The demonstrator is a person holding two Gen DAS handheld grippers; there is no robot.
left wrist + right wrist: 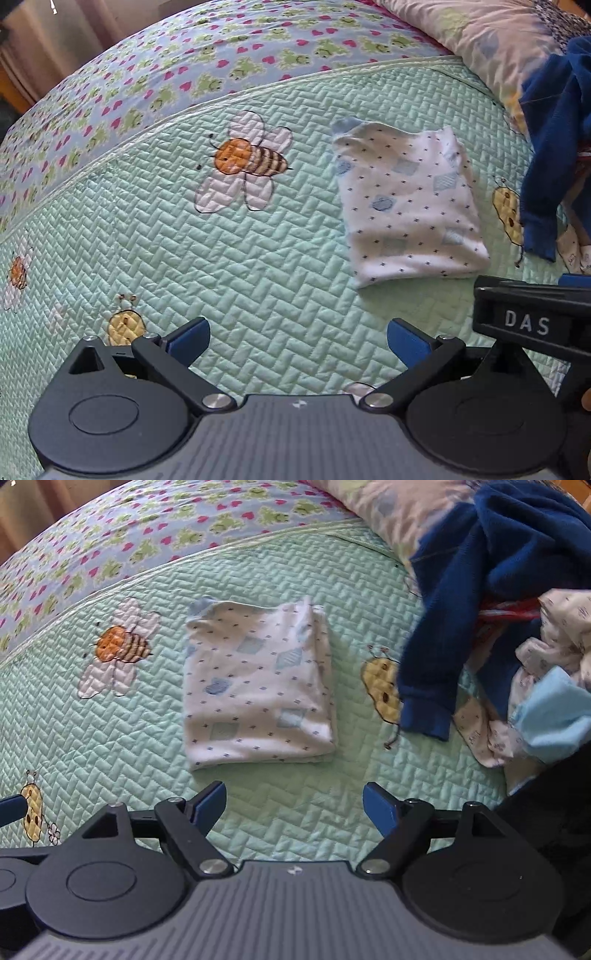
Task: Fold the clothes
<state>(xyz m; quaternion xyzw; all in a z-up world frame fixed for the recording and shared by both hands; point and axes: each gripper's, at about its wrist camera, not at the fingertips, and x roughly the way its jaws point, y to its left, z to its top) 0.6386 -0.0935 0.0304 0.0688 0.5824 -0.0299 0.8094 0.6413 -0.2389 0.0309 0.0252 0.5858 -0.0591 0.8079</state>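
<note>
Quilt (258, 812): light-blue cloth (554, 720) right-view only

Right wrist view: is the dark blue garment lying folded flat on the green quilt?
No, the dark blue garment lies bunched in the heap of unfolded clothes; only the white patterned garment lies folded on the green quilt.

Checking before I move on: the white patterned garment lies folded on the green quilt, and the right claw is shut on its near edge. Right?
Not quite. The white patterned garment does lie folded on the green quilt, but the right claw is open and holds nothing, as the right wrist view shows.
</note>
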